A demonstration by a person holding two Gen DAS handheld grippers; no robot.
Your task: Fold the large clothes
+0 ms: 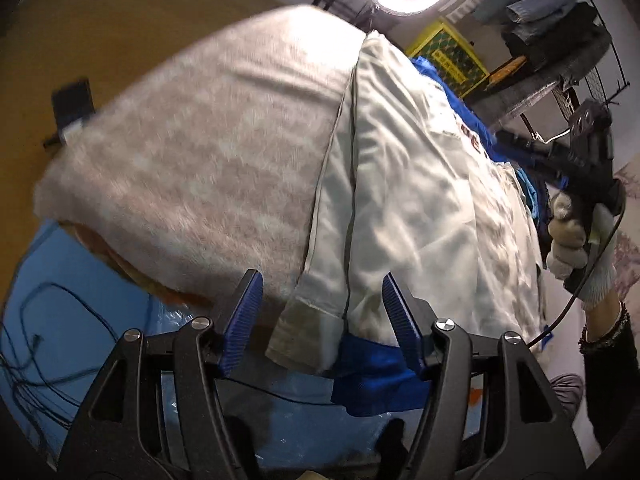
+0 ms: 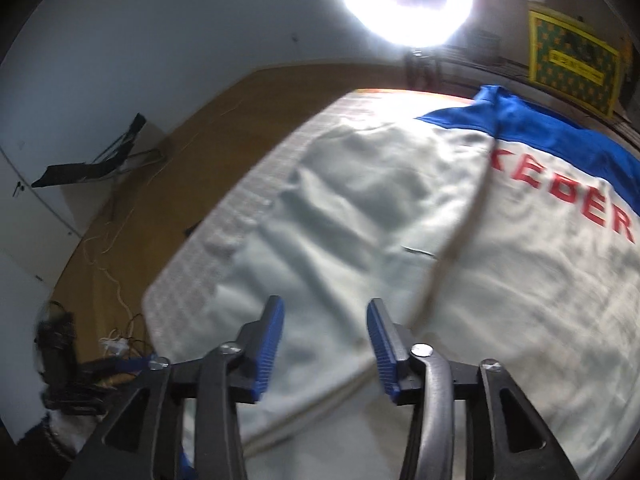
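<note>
- Room: wood floor (image 2: 168,168), white wall, ring light (image 2: 406,0) lit behind the bed (image 1: 192,152), which has a pale textured cover.
- Jacket (image 2: 400,208), white with blue yoke and red lettering, lies spread flat on the bed; its sleeve cuff (image 1: 304,332) hangs at the near edge.
- Left gripper (image 1: 322,320): jaws apart, nothing pinched, hovering just off the cuff.
- Right gripper (image 2: 326,340): jaws apart, empty, over the white jacket panel, not touching it.
- Gloved hand (image 1: 576,248) holds the right gripper's handle at the jacket's far side.
- Yellow box (image 1: 448,56) behind the bed; contents not visible.
- Shelf (image 1: 560,32) holds folded clothes.
</note>
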